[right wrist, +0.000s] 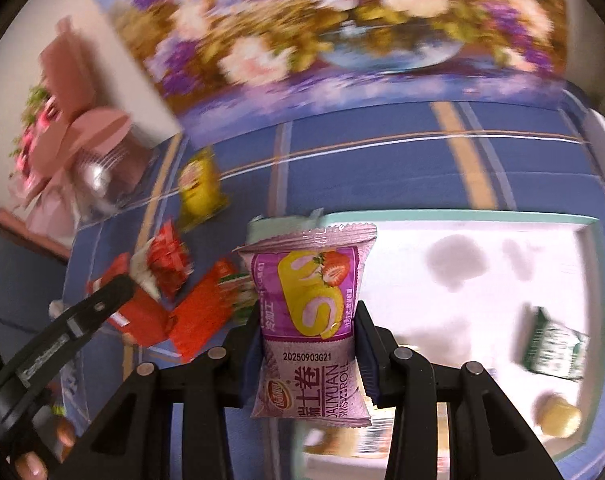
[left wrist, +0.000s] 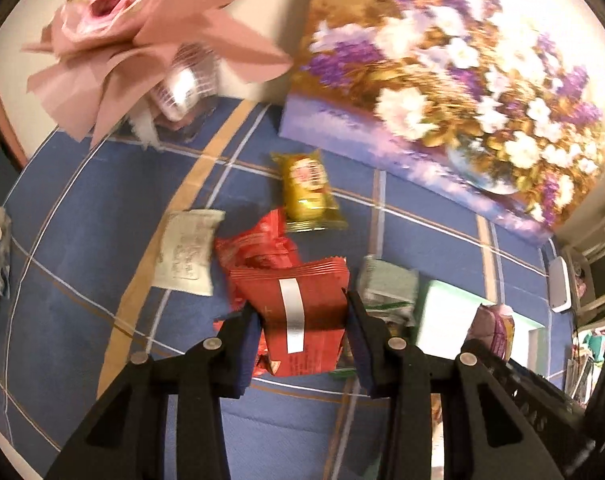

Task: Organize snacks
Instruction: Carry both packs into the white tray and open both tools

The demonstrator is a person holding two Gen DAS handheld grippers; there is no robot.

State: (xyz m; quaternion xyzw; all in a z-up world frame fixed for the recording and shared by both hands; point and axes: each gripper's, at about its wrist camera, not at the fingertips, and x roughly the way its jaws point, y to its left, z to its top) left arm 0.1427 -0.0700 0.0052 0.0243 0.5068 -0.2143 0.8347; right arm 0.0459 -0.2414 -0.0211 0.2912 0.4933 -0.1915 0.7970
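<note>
Snack packets lie scattered on a blue checked cloth [left wrist: 82, 240], and we note both tools are loaded. We see the left gripper [left wrist: 302, 312] clenched on a red packet [left wrist: 302, 304] with a silver stripe down its back, both pads pressed against its sides; the packet is held above the cloth, over a second crumpled red wrapper [left wrist: 258, 248]. Near it on the cloth lie a white sachet [left wrist: 188, 252], a yellow packet [left wrist: 308, 190] and a pale green packet [left wrist: 388, 286]. We see the right gripper [right wrist: 308, 320] grasping a purple Swiss roll packet [right wrist: 308, 320] upright between its pads, printed side towards the camera, with a strawberry and a rolled cake pictured on it. Just behind and to the right of it stands a white tray [right wrist: 442, 216] with a mint green rim; inside it we record a green and white packet [right wrist: 552, 350] and a small round yellow item [right wrist: 558, 416], blurred. In the right wrist view the left tool appears at the lower left with a hand [right wrist: 30, 462] on it, fingernails showing. A floral painting [left wrist: 462, 80] leans at the back of the cloth, with a pink wrapped bouquet [left wrist: 134, 28] to its left. Both views are motion-blurred
</note>
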